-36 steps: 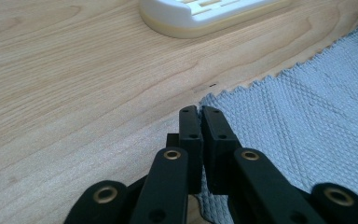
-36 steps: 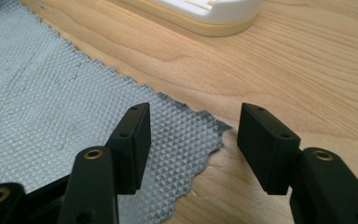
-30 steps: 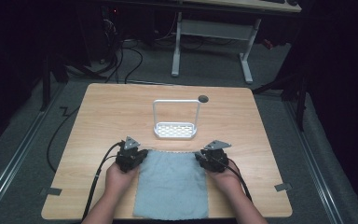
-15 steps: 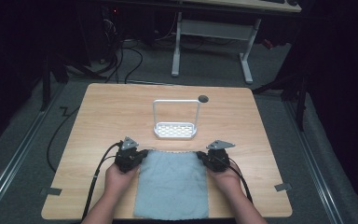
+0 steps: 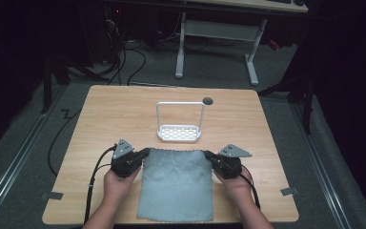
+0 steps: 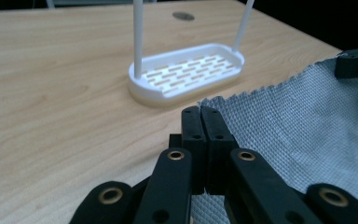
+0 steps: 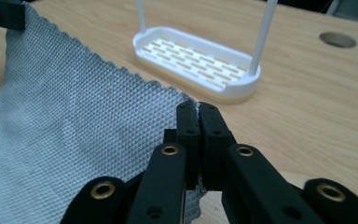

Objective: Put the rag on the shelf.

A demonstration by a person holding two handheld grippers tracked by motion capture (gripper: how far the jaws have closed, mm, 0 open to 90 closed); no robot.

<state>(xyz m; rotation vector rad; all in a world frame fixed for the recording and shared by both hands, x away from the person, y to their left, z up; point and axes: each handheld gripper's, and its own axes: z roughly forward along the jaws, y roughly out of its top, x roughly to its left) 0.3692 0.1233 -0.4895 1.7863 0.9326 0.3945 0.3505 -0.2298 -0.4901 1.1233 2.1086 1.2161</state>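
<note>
Lying on worktop (image 5: pixel 100 114): a grey cloth (image 5: pixel 176 183) with waffle weave and pinked edges, near the person's side, just before the white rack (image 5: pixel 179 133).
Left gripper (image 5: pixel 145 153): jaws closed on the cloth's far left corner.
Right gripper (image 5: pixel 208 155): jaws pinched on its far right corner.
Hidden: the cloth's near edge at the frame bottom; rack hoop cut off in both gripper views.
</note>
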